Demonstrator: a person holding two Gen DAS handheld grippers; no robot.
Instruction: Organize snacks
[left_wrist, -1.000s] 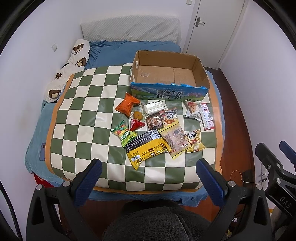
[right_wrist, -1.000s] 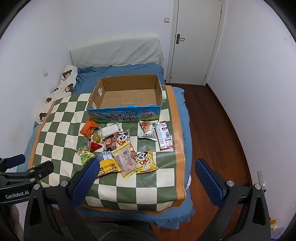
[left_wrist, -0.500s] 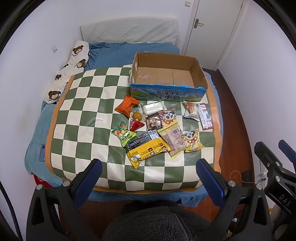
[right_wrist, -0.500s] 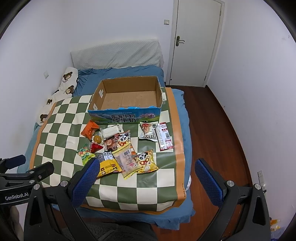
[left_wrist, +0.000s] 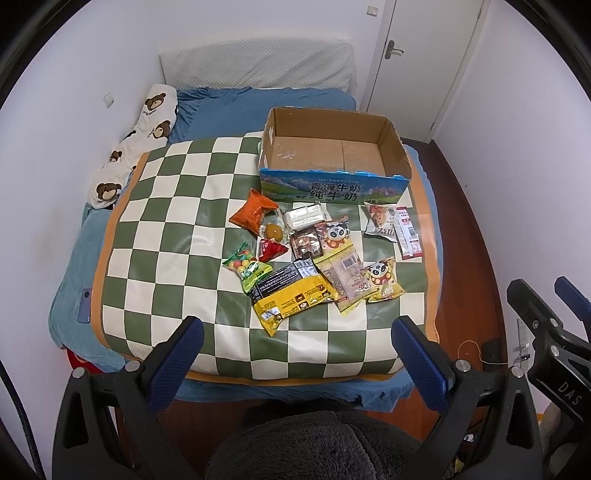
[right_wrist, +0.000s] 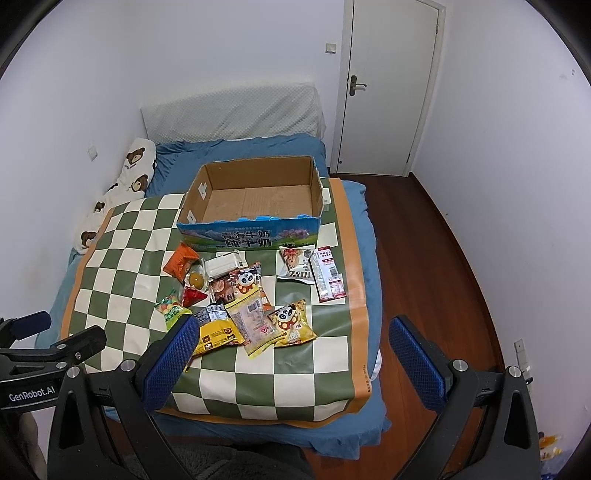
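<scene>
Here the snack packets (left_wrist: 306, 258) lie clustered on the checkered mat (left_wrist: 166, 229) covering the bed, just before the seemingly empty cardboard box (left_wrist: 332, 151). Left gripper (left_wrist: 295, 354) and right gripper (right_wrist: 291, 354) hover spread wide, holding nothing.

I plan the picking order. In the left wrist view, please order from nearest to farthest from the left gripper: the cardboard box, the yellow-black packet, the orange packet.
1. yellow-black packet, just ahead of the left gripper, front of the pile.
2. orange packet, farther back, left side.
3. cardboard box, at the back, empty.
</scene>
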